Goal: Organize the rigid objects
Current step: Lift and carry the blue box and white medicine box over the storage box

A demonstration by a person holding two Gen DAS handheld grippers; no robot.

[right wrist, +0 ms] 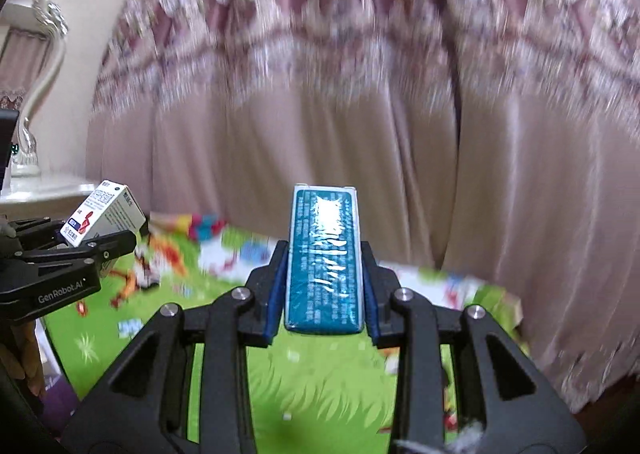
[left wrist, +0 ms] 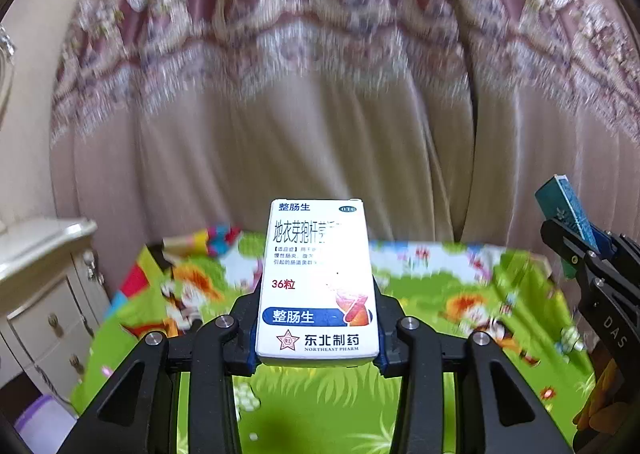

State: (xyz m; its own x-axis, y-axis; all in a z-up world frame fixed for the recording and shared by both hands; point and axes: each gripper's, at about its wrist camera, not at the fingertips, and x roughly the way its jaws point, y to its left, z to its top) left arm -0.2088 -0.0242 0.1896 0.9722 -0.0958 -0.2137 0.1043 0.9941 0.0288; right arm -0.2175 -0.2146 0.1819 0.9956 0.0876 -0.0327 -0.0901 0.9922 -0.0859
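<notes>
Two tongs, left (left wrist: pixel 318 328) gripping white box (left wrist: pixel 318 278), right (right wrist: pixel 325 290) teal box (right wrist: pixel 325 258)

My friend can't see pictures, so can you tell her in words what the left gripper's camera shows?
The left gripper has its black fingers shut on a white cardboard medicine box with blue and red print, held above a bright green cartoon-print mat. At the right edge, the right gripper holds a teal rectangular box, and pale pink patterned curtains hang behind.

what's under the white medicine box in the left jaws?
Under the white cardboard medicine box, held in the air by the left gripper, lies the green cartoon-print play mat. The box and jaws cover part of the mat, so anything lying there is hidden.
</notes>
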